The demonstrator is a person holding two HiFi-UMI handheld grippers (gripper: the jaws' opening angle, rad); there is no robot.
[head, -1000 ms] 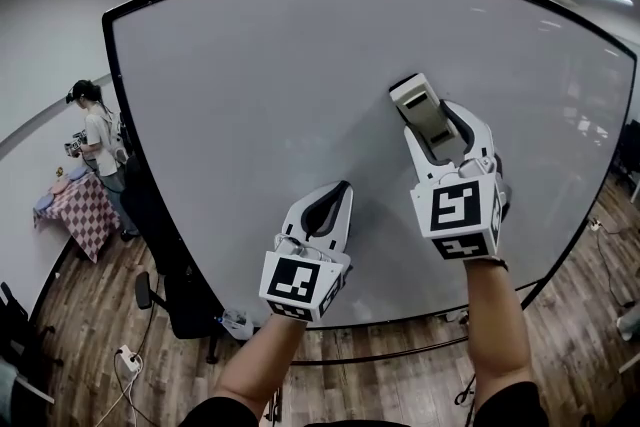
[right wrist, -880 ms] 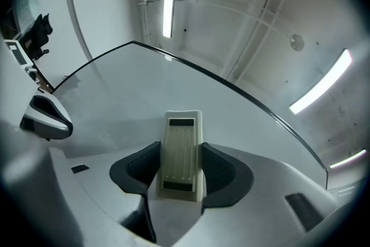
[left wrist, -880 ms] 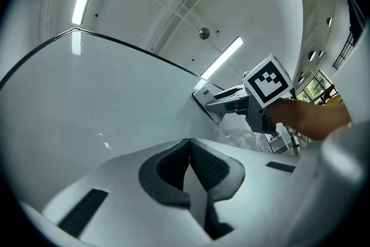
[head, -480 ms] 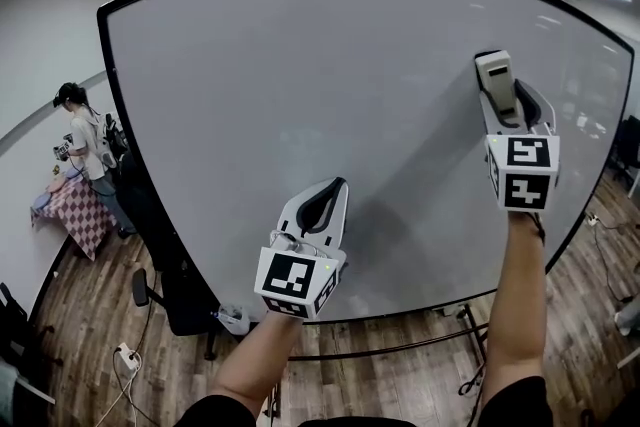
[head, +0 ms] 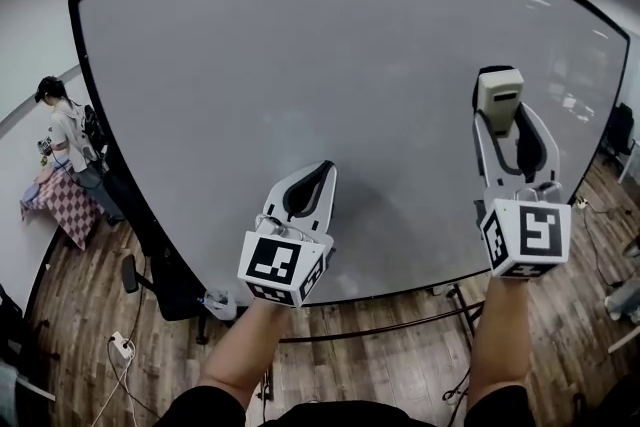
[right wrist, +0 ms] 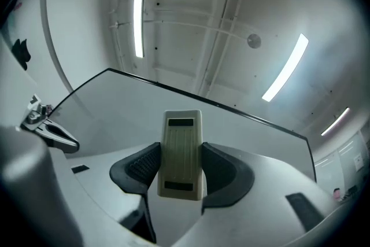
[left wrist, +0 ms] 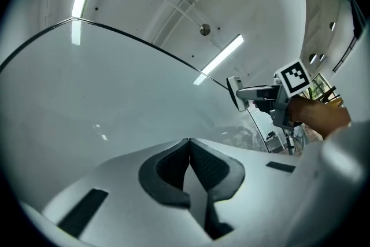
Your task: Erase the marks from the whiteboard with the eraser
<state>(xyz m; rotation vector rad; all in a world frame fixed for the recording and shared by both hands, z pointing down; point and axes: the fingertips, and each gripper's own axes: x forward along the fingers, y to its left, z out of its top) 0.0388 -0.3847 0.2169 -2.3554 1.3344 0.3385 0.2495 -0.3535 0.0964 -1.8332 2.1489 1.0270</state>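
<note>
A large whiteboard point(head: 300, 65) with a black frame fills the head view; I see no marks on it. My right gripper point(head: 507, 127) is shut on a beige eraser point(head: 498, 99) and holds it against the board's right part. In the right gripper view the eraser point(right wrist: 182, 153) sits upright between the two dark pads, with the whiteboard point(right wrist: 115, 101) behind it. My left gripper point(head: 312, 183) is shut with nothing in it, close to the board's lower middle. In the left gripper view its pads meet point(left wrist: 189, 165), and the right gripper with the eraser point(left wrist: 235, 92) shows at the far right.
A person point(head: 62, 140) stands at the far left beside a table with a checked cloth point(head: 58, 205). The board's stand and a wheeled base point(head: 180, 295) rest on the wooden floor point(head: 380, 365) below. Cables lie on the floor at the lower left.
My right gripper swept the eraser from the board's middle out to the right, then came down a little. The left gripper barely moved. My head shifted, so the board sits higher in view.
</note>
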